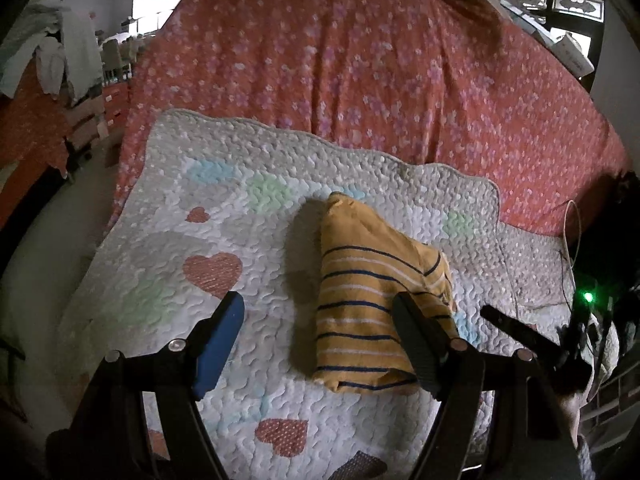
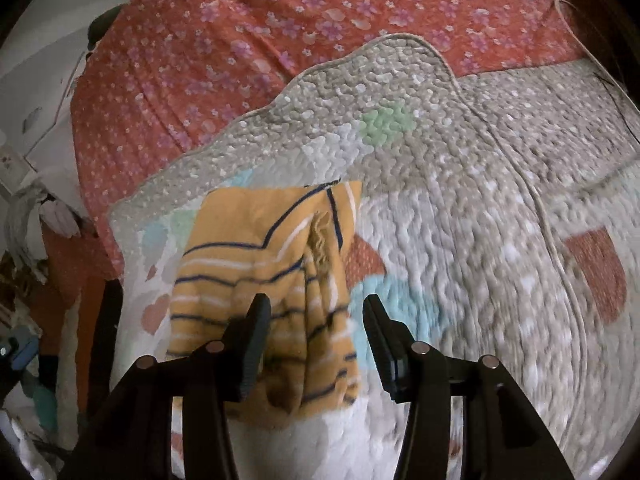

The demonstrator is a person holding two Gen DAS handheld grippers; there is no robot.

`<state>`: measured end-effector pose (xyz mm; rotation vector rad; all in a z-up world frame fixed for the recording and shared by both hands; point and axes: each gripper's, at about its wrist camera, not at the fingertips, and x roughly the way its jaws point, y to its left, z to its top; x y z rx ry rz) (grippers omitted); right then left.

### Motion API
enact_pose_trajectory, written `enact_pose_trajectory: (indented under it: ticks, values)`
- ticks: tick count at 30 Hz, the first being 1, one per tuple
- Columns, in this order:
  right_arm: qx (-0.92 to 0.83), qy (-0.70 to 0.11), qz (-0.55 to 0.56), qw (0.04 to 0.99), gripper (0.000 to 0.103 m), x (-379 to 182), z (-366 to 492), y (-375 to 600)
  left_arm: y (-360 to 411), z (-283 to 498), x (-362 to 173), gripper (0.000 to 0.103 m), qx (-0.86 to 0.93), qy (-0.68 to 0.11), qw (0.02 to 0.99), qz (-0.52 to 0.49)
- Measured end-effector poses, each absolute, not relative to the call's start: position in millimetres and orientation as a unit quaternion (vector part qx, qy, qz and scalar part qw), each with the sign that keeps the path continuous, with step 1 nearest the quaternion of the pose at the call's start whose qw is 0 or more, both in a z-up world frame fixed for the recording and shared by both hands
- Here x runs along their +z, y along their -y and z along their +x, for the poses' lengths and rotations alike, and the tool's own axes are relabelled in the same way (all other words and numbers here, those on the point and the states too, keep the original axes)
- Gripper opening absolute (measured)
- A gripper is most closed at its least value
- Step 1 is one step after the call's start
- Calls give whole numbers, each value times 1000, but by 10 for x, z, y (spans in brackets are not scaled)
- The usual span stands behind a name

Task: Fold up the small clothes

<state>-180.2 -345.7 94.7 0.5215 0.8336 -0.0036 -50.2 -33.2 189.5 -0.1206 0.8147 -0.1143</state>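
Yellow striped garment point(image 1: 360, 304) lies on the heart-print quilt point(image 1: 168, 208), already doubled over into a long narrow strip; near end looks thick, with a fold lip showing. Quilt sits on the red floral bedspread point(image 1: 360, 60).

Left tool point(image 1: 320, 336): jaws wide apart, nothing held. Its right finger point(image 1: 416, 340) overlaps the strip's right edge in view; contact or just hovering above, can't tell. Blue-padded left finger point(image 1: 220, 340) is off the cloth, over bare quilt.

Right tool point(image 2: 316, 344): also wide open, empty, straddling the garment's point(image 2: 264, 280) near right edge. Right wrist view is motion-blurred, so height over the cloth is unclear.

My read: one fold is in, next is the crosswise fold, near end to far end.

How to do it well:
- Each tool takes one near corner and pinches all layers, not just the top ply.
- Go low enough to catch cloth but not quilt.
- Lift both corners level, carry straight to the far end, line up edges before release.
- Risk: uneven grip skews the strip or opens the first fold.

White cable point(image 2: 560, 240) on the quilt lies well to the right, out of the way.
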Motion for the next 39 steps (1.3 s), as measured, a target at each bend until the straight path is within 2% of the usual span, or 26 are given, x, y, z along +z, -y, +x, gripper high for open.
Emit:
enact_pose_trajectory:
  ticks: [10,28,39]
  values:
    - [5,-396,243,886,56,940,-2234,3222,435,-722,1912,75,-67,-395,915,-55]
    - [26,-429,266,863,57,676,-2029,3343,744,-712,1676,76,-68,-420,905,-22]
    - [10,-435,211,876,57,507,-1921,3098,493,-742,1742,76,-67,-410,908,-54]
